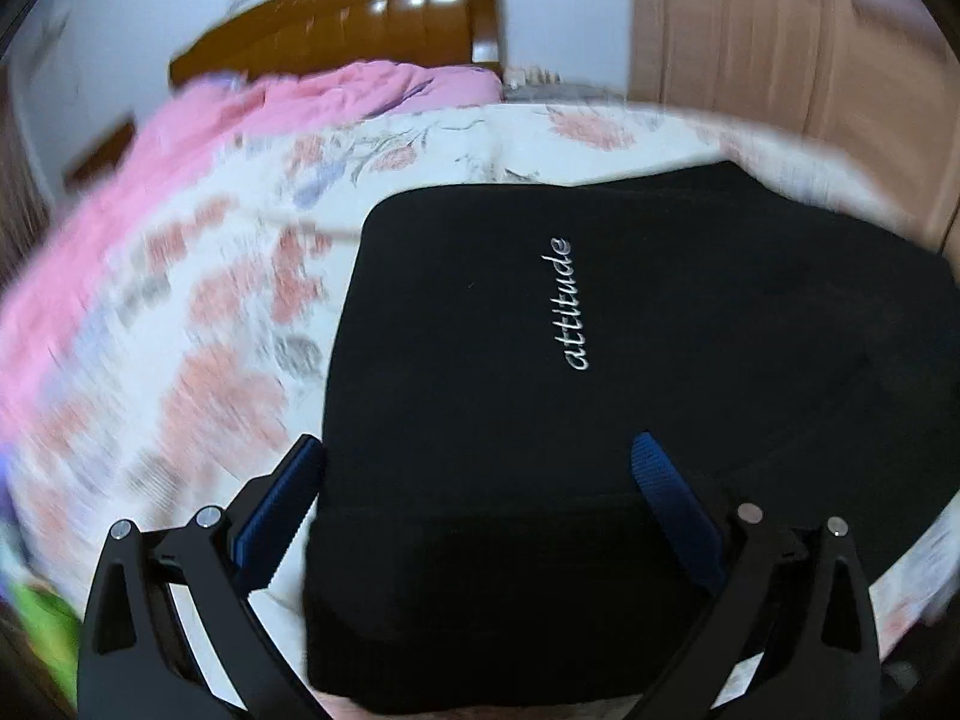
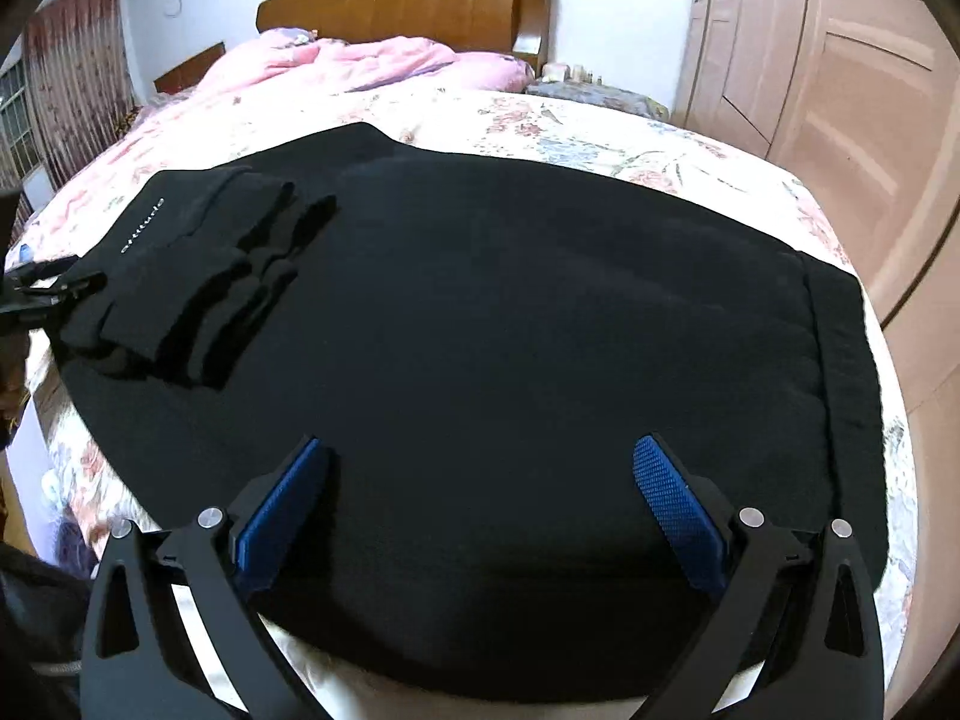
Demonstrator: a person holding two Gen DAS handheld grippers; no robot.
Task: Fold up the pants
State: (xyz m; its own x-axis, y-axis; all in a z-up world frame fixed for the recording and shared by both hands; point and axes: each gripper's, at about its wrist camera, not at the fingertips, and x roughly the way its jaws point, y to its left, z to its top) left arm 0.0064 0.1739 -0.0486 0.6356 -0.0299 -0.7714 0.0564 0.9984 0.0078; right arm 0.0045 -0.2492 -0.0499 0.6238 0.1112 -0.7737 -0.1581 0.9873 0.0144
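Because the black pants are a thick, soft knit, they look likely to drape and sag rather than hold a shape, and the fabric seems matte enough to grip without slipping; I judge them light, and nothing about them looks fragile. They lie spread across the flowered bedspread, filling the middle of the right wrist view, with the waistband running down the right side of the frame and the leg ends folded back on themselves at the upper left, where small white lettering shows. In the left wrist view that folded stack fills the centre and lower frame, the word "attitude" reading sideways across its top.

The left gripper stands with its jaws wide apart, straddling the folded part and clamping nothing. The right gripper is likewise spread wide over the near edge of the cloth, empty.

A good hold would probably be at an edge or corner, pinching through all the layers at once, since a bite on the top layer alone could peel the stack apart. The pink quilt at the top of the frame lies well apart.
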